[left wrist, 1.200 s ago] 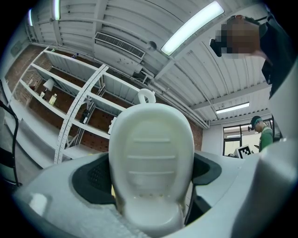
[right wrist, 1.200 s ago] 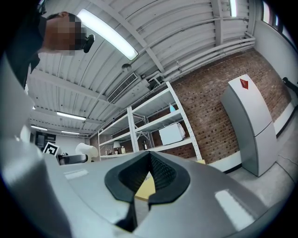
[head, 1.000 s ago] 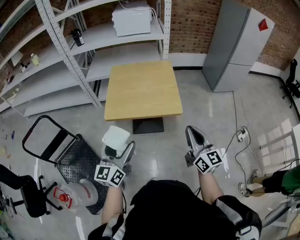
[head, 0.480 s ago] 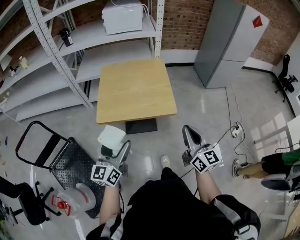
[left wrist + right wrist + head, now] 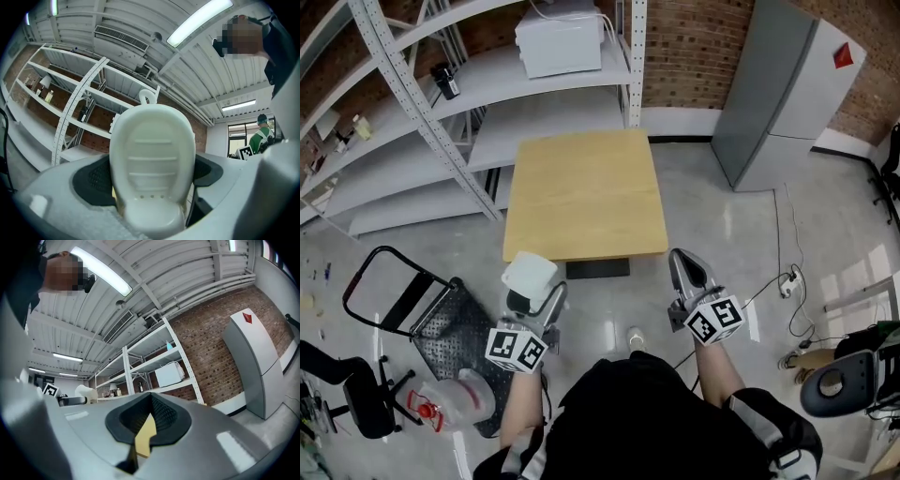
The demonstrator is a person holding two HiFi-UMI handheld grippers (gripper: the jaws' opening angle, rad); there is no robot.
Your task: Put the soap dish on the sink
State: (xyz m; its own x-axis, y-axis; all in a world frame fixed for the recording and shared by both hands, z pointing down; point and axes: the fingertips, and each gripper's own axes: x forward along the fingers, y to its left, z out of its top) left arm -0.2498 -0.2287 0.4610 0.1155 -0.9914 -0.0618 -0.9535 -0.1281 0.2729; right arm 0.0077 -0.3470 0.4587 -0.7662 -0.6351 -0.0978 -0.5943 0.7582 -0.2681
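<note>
Open floor point(image 5: 722, 216) lies ahead and to the right of both grippers, bounded by the table point(image 5: 586, 192) edge just in front, shelving point(image 5: 441, 141) to the left and a cart point(image 5: 441, 323) close beside the left gripper point(image 5: 536, 298). That gripper is clamped on the near end of the soap dish point(image 5: 152, 154), held in the air short of the table: white, oval, with cross ribs and small drain holes on its hollow face. Its long axis runs along the jaws, far end toward the table; the right gripper point(image 5: 685, 267) is closed with nothing in it.
</note>
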